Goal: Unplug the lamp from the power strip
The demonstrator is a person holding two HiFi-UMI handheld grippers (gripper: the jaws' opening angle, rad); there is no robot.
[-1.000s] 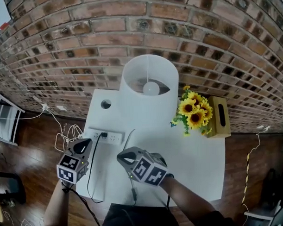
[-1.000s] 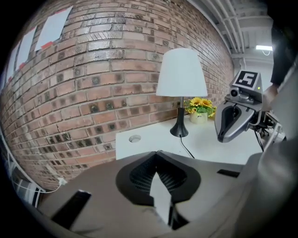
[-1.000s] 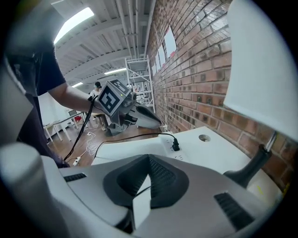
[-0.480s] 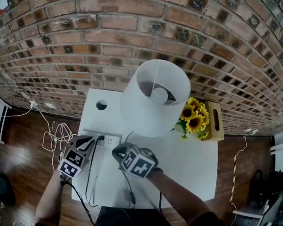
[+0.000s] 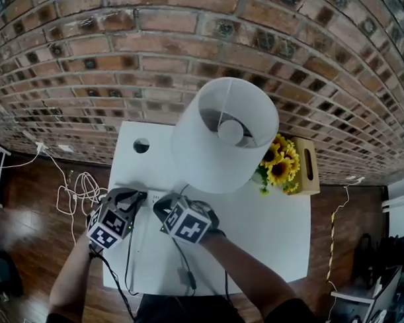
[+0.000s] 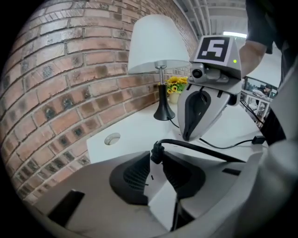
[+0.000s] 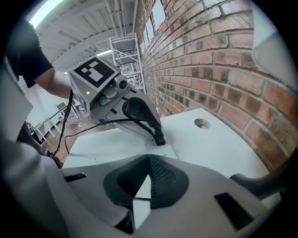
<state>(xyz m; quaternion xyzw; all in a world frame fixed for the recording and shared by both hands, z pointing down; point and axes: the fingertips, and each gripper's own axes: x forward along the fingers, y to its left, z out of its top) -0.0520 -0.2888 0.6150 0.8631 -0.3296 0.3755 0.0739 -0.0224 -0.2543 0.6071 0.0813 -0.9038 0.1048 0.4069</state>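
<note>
The white-shaded lamp (image 5: 218,147) stands at the back of the white table (image 5: 271,241). Its black plug (image 6: 156,149) sits in the white power strip (image 7: 163,151). The black cord (image 5: 129,253) runs toward the table's front. My left gripper (image 5: 132,198) points down at the strip. Its jaws have just been opening, and the plug lies between its fingertips (image 6: 139,160) with a gap at each side. My right gripper (image 5: 162,206) hangs close beside it over the strip, tips (image 7: 149,160) together, holding nothing.
Sunflowers (image 5: 281,168) and a wooden box (image 5: 306,164) stand right of the lamp. A round cable hole (image 5: 141,146) is at the table's back left. White cables (image 5: 74,195) lie on the floor to the left. The brick wall (image 5: 119,61) runs behind the table.
Both grippers have moved forward and down onto the power strip. The left gripper's jaws, shut before, now stand apart around the plug.
</note>
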